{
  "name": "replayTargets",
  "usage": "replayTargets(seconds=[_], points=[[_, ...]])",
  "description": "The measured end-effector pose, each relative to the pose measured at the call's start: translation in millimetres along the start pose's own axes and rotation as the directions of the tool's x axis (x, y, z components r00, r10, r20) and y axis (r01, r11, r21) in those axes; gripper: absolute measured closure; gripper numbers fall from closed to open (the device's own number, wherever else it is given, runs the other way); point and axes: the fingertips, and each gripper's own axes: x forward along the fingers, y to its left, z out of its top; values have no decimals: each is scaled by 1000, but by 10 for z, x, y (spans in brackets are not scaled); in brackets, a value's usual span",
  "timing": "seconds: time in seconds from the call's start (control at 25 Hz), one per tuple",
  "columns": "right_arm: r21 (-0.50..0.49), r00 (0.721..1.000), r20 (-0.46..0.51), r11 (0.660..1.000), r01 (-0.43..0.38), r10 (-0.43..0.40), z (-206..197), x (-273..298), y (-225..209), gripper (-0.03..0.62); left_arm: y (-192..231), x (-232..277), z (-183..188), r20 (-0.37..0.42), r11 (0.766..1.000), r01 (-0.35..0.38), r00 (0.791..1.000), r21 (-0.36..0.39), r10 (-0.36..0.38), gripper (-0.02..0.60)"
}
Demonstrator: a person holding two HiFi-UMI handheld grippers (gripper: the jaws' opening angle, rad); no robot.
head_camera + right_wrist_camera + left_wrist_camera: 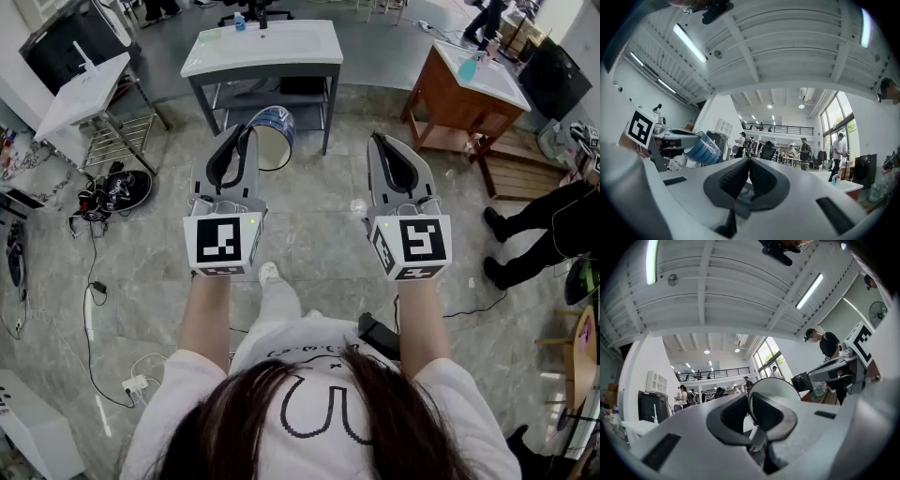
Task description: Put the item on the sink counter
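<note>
Two grippers are held side by side at mid-frame in the head view. The left gripper (242, 133) has its jaws clamped on the thin rim of a bowl (273, 141). One pad sits inside the rim and the other outside, as the left gripper view shows (749, 401). The right gripper (380, 141) is empty, with its ribbed pads pressed together.

The bowl is tipped on its side. It is plain white inside, and its outer wall has blue and pale horizontal bands. In the right gripper view it shows at the left (706, 149).

In the head view the bowl sits just below the white sink counter (263, 46) on its grey frame at top centre. A wooden vanity (459, 105) stands at the upper right.
</note>
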Motion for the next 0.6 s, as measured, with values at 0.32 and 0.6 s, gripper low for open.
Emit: replayTargets(seconds=[0.32, 0.6], points=[[-11, 1000, -10, 1000, -1, 1, -37, 149, 41, 565, 119, 121, -19, 7, 1000, 8, 1000, 26, -8, 537], [-47, 999, -26, 999, -25, 24, -167, 586, -25, 566, 337, 503, -259, -6, 1000, -2, 1000, 8, 2, 537]])
